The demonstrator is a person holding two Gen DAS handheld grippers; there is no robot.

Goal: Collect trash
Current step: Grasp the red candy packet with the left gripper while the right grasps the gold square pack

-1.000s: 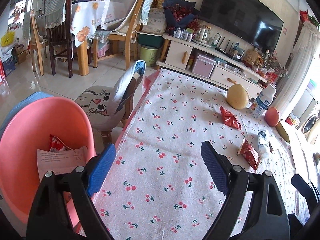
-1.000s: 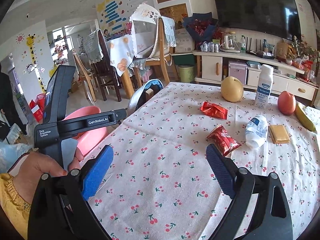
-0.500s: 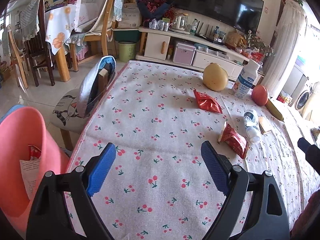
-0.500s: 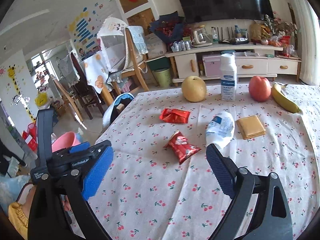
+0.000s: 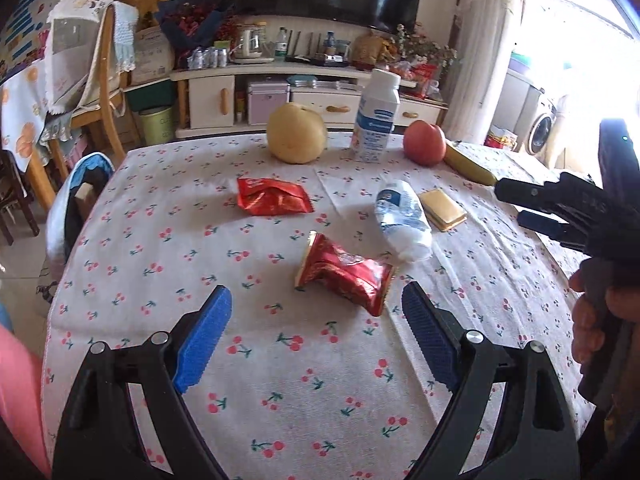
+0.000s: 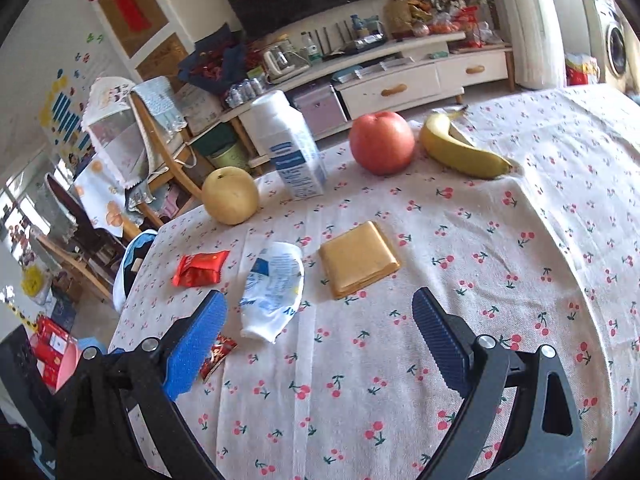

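Left gripper (image 5: 316, 326): angled down over the tabletop (image 5: 280, 400), jaws wide, empty, red wrapper (image 5: 346, 274) just ahead.
Right gripper (image 6: 320, 330): angled down, wide, empty, near crumpled bag (image 6: 274, 290).

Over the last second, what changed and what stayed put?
Both grippers swung from the pink bin side toward the table's trash: left gripper now faces the nearer red wrapper, right gripper the crumpled white bottle. Nothing grasped; the items stayed put.

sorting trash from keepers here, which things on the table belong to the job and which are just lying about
Trash to collect:
- near red wrapper
- far red wrapper
- crumpled white bag

Just lying about:
- pear
- milk carton
- apple
- banana
- yellow packet
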